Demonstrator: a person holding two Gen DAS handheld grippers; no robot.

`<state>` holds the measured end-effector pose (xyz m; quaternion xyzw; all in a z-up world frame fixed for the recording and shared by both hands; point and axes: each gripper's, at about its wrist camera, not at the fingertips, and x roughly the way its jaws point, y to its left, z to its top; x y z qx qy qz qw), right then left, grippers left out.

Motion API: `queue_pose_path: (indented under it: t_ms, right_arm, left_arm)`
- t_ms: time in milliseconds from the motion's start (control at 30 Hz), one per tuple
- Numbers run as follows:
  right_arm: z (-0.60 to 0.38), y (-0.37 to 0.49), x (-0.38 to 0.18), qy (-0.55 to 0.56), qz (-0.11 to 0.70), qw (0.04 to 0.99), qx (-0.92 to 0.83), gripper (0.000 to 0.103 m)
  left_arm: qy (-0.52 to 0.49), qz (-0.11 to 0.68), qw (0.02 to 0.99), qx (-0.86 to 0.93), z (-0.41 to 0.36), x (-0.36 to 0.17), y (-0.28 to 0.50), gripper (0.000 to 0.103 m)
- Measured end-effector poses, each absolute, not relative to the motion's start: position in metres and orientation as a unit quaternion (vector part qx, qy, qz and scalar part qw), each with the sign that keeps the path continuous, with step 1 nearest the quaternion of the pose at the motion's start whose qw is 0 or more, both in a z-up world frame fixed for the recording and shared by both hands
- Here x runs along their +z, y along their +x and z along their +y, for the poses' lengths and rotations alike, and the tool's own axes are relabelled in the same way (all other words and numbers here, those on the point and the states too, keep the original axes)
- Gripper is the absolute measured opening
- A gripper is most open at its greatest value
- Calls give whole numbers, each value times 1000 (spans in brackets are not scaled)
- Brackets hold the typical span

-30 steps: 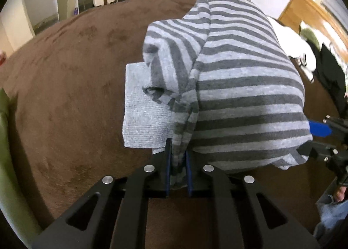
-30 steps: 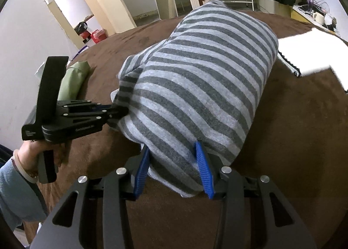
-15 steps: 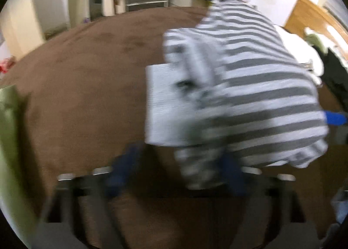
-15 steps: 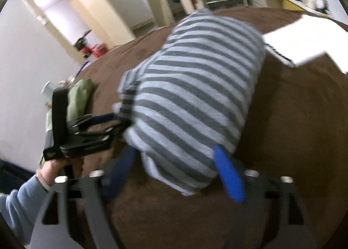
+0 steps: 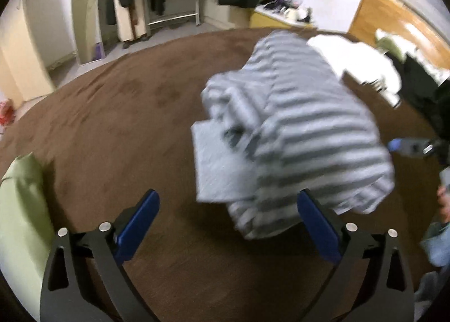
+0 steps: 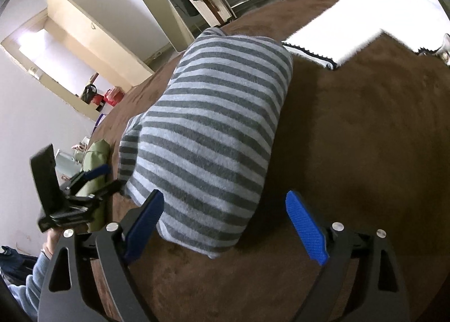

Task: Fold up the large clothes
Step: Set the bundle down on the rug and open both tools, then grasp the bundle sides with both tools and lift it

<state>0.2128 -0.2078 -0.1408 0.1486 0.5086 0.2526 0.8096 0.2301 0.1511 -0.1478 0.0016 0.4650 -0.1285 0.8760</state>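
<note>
One striped grey sweater (image 6: 213, 136), folded, lying on brown bed cover (image 6: 365, 153). One white garment (image 6: 365, 21) beyond. Two grippers: left gripper (image 5: 227, 226) and right gripper (image 6: 225, 226), fingers wide and opening, gripping nothing. No legible writing.

Both pictures are round like a fish's eye, with black corners, and straight things bend near the edges. The room is lit softly from indoors. In the left wrist view the striped sweater (image 5: 295, 136) looks smeared and fuzzy, and so does the white cloth (image 5: 357, 60) behind it. The right wrist view is sharp, and the stripes look clear. There the white cloth glows so bright that its surface is washed out. The open doorway (image 6: 42, 49) on the left also shines brightly. A soft dark shadow lies on the brown blanket (image 6: 351, 131) beside the sweater.
</note>
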Motion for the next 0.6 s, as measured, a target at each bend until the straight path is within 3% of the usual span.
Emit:
queue_pose_path:
  t_ms: [267,600]
  right_arm:
    - [-202,231,-141,174,503,804,264,89]
    - [-215,264,-180,321,496,747,305,89]
  left_arm:
    - [-106,468,853,-208,168,-127,286,96]
    - [-195,546,770,-267,167,-189,362,96]
